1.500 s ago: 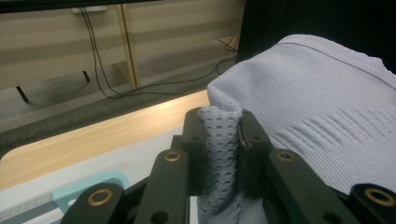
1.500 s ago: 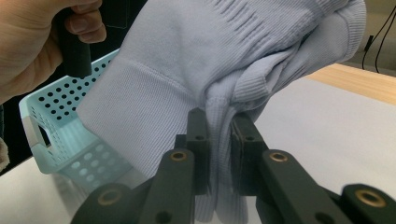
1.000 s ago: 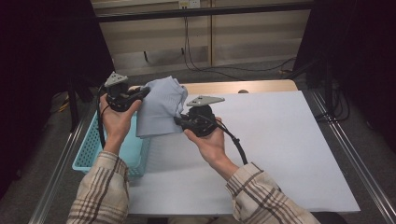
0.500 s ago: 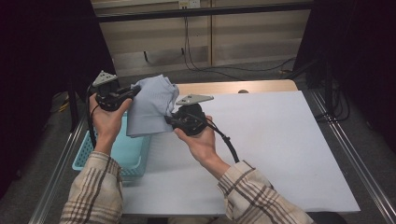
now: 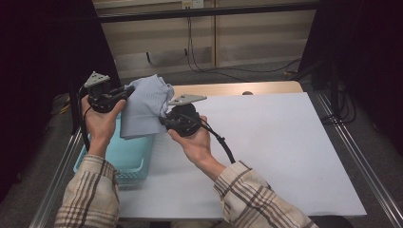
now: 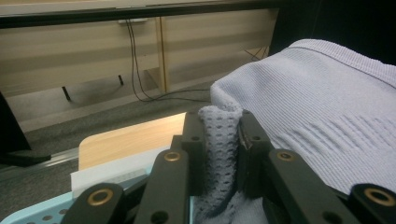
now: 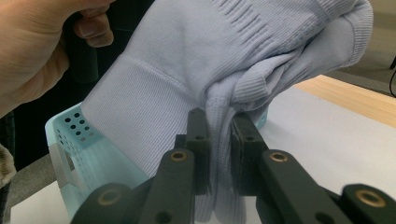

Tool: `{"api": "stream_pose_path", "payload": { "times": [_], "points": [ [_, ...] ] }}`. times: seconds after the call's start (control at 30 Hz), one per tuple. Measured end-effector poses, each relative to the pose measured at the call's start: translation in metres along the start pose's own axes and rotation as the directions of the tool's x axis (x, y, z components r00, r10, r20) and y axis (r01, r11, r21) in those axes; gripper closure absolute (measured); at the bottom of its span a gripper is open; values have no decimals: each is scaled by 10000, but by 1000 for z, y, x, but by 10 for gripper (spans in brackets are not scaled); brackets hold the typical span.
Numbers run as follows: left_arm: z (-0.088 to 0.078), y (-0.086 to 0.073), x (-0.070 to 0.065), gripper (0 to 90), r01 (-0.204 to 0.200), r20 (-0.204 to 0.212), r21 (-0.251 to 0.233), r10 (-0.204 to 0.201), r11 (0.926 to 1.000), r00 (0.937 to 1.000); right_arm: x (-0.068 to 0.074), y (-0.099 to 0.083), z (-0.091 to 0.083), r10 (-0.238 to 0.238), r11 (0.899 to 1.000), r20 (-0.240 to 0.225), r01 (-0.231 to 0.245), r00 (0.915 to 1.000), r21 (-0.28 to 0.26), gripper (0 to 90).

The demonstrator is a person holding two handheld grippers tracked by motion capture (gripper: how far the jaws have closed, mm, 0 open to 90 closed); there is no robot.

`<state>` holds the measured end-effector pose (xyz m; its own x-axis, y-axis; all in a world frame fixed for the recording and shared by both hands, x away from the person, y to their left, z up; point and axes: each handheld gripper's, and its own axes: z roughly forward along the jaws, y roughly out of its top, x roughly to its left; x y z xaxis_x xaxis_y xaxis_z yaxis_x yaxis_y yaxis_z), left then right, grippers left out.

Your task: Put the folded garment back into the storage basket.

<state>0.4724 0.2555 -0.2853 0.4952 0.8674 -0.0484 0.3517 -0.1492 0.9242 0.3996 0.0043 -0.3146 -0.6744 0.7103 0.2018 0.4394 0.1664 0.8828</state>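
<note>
Sock (image 5: 145, 105) hanging lengthwise between both claws, over basket (image 5: 124, 159)

Surface: we see a white sheet (image 5: 280, 142) over a pale wooden top (image 5: 237, 88); metal rails (image 5: 366, 166) along its sides
Floor: we see grey carpet (image 5: 266, 71)
Wall: pale wood panels (image 5: 256, 33); black cables (image 5: 190, 47) hanging down them
Sides: we note dark curtains (image 5: 43, 57); dim light

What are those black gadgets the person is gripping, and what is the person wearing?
Each tool, left and right, is black, with two flat jaws on brass-pinned links, a grey three-cornered plate on top and a trailing black cable. The sleeves are beige plaid.
</note>
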Motion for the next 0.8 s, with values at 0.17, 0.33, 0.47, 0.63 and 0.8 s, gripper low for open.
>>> {"api": "stream_pose_path", "payload": {
  "times": [0.17,0.33,0.47,0.63,0.8],
  "points": [
    [-4,0,6,766,-41,-125,85,42,10000,9999,4,2,6,-53,10000,-59,53,10000,-36,806],
    [-8,-2,11,766,32,-196,76,-30,10000,9998,8,3,11,-88,10000,-60,88,9999,-23,806],
    [-10,-5,15,766,109,-357,97,-105,9999,9993,12,5,15,-80,9999,-126,82,9999,90,806],
    [-14,-7,22,766,148,-461,146,-141,9998,9988,19,6,22,-177,9997,-241,181,9996,143,806],
    [-16,-10,27,766,53,-565,368,-32,9993,9984,25,6,28,-268,9995,-278,274,9993,185,806]
  ]
}}
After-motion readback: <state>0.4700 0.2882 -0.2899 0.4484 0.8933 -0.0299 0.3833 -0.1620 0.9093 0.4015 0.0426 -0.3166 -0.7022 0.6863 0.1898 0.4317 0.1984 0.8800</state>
